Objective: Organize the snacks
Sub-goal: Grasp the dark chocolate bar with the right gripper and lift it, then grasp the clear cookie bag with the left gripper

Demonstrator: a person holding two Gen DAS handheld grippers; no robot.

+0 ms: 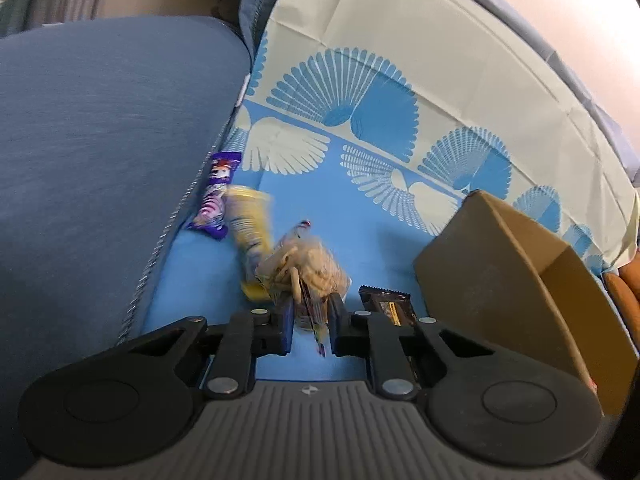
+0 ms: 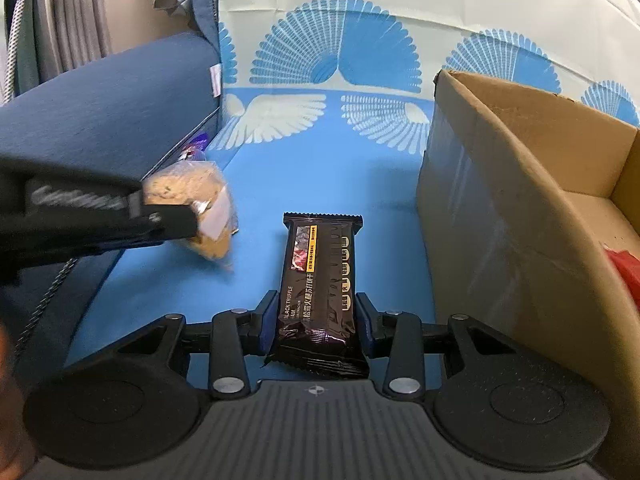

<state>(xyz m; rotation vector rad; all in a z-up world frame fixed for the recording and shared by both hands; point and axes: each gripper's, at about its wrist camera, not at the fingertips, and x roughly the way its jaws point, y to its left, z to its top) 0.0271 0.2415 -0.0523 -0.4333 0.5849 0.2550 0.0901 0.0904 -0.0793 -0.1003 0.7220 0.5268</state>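
Our left gripper's (image 1: 310,322) fingers (image 1: 285,326) were pinched on the near edge of a clear bag of pale biscuits (image 1: 306,268), the bag standing up and away from the tips in the left wrist view. Just beyond it lay a blurred yellow packet (image 1: 250,226), and past that a purple wrapper (image 1: 218,196) against the blue cushion (image 1: 100,152). A dark cracker pack (image 1: 386,304) sat just right of our fingers on the blue patterned cloth (image 1: 360,208), with the cardboard box (image 1: 516,272) further right.

Over to the right wrist view: our right gripper's (image 2: 316,322) fingers (image 2: 266,326) were closed on both long sides of that dark cracker pack (image 2: 320,292), its near half between the pads, its far end reaching out over the cloth (image 2: 340,168). At left, the left gripper (image 2: 182,220) held the biscuit bag (image 2: 200,200) clear of the cloth. The open box (image 2: 500,184) stood close on the right, something red (image 2: 626,272) inside.
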